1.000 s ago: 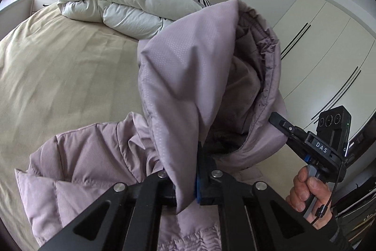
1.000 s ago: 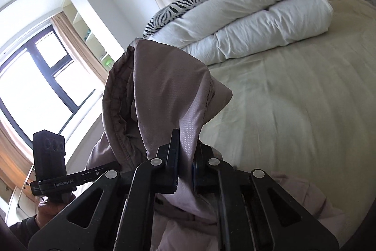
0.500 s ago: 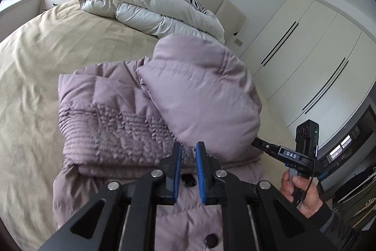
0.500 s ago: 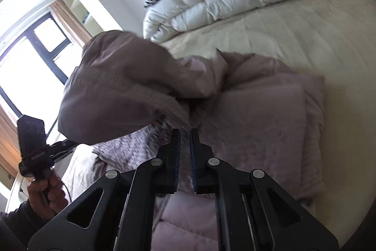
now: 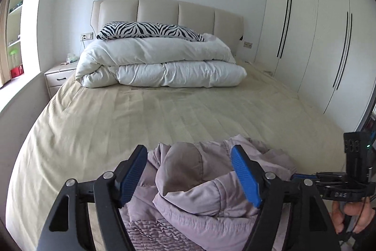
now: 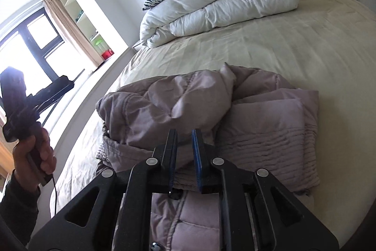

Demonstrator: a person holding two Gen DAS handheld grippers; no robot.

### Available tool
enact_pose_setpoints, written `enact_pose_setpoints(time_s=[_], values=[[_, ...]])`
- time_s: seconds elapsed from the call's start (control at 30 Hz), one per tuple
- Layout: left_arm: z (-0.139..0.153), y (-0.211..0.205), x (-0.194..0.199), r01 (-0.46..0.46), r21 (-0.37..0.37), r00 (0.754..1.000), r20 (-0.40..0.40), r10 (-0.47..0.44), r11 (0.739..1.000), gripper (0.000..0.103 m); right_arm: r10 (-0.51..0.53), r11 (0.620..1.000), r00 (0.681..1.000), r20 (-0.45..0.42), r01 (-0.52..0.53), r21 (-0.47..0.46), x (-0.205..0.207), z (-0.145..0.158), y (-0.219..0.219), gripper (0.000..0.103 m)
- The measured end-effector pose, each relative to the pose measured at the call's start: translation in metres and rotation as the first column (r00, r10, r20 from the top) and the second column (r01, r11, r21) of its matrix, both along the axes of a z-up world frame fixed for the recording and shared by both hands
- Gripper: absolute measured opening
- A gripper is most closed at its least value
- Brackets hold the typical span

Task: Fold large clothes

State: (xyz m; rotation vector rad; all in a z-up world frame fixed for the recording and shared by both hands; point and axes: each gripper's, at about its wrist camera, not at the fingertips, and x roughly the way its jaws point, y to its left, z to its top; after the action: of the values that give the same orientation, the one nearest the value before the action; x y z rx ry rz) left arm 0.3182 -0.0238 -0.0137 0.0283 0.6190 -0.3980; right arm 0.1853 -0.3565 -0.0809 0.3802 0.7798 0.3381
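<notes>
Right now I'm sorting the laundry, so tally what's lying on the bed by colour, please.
Mauve: 1, the padded jacket, folded near the foot of the bed.
White: 1, the rolled duvet.
Black-and-white striped: 1, the zebra pillow on top of the duvet.
Total: 3

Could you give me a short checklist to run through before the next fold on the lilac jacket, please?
1. Left hand-held gripper free of fabric: ok; its jaws have just been opening and stand wide above the hood.
2. Right hand-held gripper free of fabric: ok; its jaws have just been opening and show a narrow gap with nothing in it.
3. Jacket fully on the bed: cannot tell; near edge is hidden.
4. Hood lying flat: not ok; it is bunched.
5. Space ahead toward the white duvet: ok.
</notes>
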Motion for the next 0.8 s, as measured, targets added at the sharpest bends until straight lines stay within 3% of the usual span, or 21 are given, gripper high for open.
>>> enact_pose_setpoints(time_s=[0.03, 0.1, 0.13, 0.17, 0.23, 0.33, 0.47, 0.63, 0.73, 0.8], values=[[-0.013, -0.008, 0.005, 0.005, 0.038, 1.0, -0.022, -0.004, 0.999, 0.076, 0.014, 1.0, 1.0, -0.007, -0.014, -0.02, 0.007, 0.003, 0.01, 0.026], [-0.044, -0.021, 0.008, 0.019, 0.094, 0.995, -0.103, -0.009, 0.995, 0.076, 0.024, 0.998, 1.0, -0.016, -0.025, -0.061, 0.016, 0.001, 0.026, 0.049], [-0.063, -0.024, 0.01, 0.017, 0.101, 0.987, -0.159, -0.001, 0.995, 0.076, 0.014, 0.997, 1.0, -0.022, -0.016, -0.07, 0.019, -0.002, 0.029, 0.076], [-0.08, -0.026, 0.009, 0.006, 0.088, 0.979, -0.204, 0.012, 0.996, 0.075, -0.006, 0.997, 0.999, -0.039, 0.002, -0.082, 0.022, -0.008, 0.03, 0.087], [-0.111, -0.021, -0.001, -0.032, 0.027, 0.961, -0.273, 0.038, 0.999, 0.075, -0.056, 0.99, 0.993, -0.105, 0.041, -0.135, 0.033, -0.026, 0.027, 0.087], [-0.136, -0.013, -0.009, -0.097, -0.148, 0.934, -0.356, 0.038, 0.984, 0.075, -0.074, 0.986, 0.982, -0.171, 0.047, -0.16, 0.044, -0.054, 0.013, 0.084], [-0.137, -0.034, -0.015, -0.098, -0.205, 0.925, -0.38, 0.014, 0.974, 0.075, -0.11, 0.958, 0.983, -0.148, 0.065, -0.279, 0.041, -0.059, 0.007, 0.065], [-0.135, -0.051, -0.016, -0.085, -0.177, 0.929, -0.369, 0.014, 0.981, 0.078, -0.193, 0.914, 0.975, -0.114, 0.136, -0.382, 0.047, -0.046, -0.01, 0.062], [-0.144, -0.049, -0.017, -0.052, -0.128, 0.935, -0.355, 0.003, 0.99, 0.078, -0.139, 0.93, 0.981, -0.139, 0.081, -0.357, 0.045, -0.051, -0.011, 0.063], [-0.142, -0.042, -0.021, -0.043, -0.14, 0.937, -0.348, -0.008, 0.989, 0.078, -0.104, 0.949, 0.984, -0.141, 0.055, -0.312, 0.037, -0.048, -0.014, 0.064]])
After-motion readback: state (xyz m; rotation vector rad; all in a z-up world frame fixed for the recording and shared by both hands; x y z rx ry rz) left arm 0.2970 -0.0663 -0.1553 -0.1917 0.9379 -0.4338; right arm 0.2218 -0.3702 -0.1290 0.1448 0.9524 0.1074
